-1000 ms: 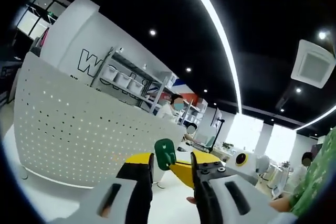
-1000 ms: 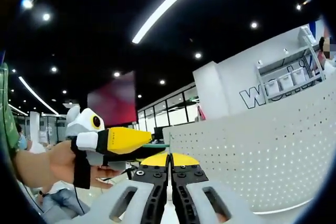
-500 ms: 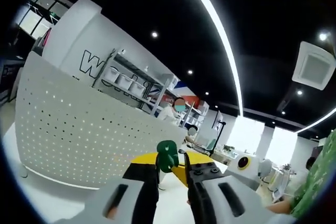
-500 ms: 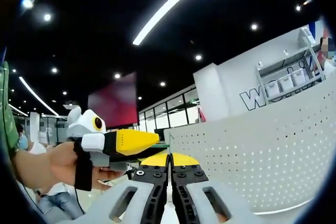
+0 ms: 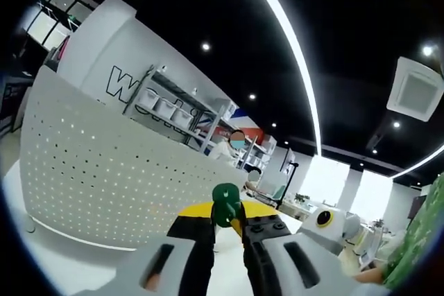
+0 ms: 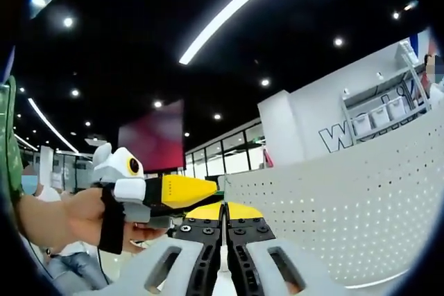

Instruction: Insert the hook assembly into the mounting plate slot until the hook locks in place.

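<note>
Left gripper: yellow-tipped jaws drawn close together, pinching a small green hook that sticks up just past the tips. Beyond and to the left of these jaws stands a white perforated plate, upright and curving away; the hook is short of it, not touching. A second plate edge or slot detail near the hook cannot be made out. Off to the right of the jaws, low down, the right gripper comes into the left gripper view, white body with a yellow ring.

Right gripper: jaws pressed fully together, nothing visible between them. Just left of and slightly above its tips, the left gripper comes in from the left, yellow jaw pointing toward the plate, held by a hand with a black strap. A thin greenish sliver sits at that jaw's tip, too small to identify for certain. The plate rises to the right of the right jaws, its holes lit from behind.

Behind the plate: shelves with white bins.
</note>
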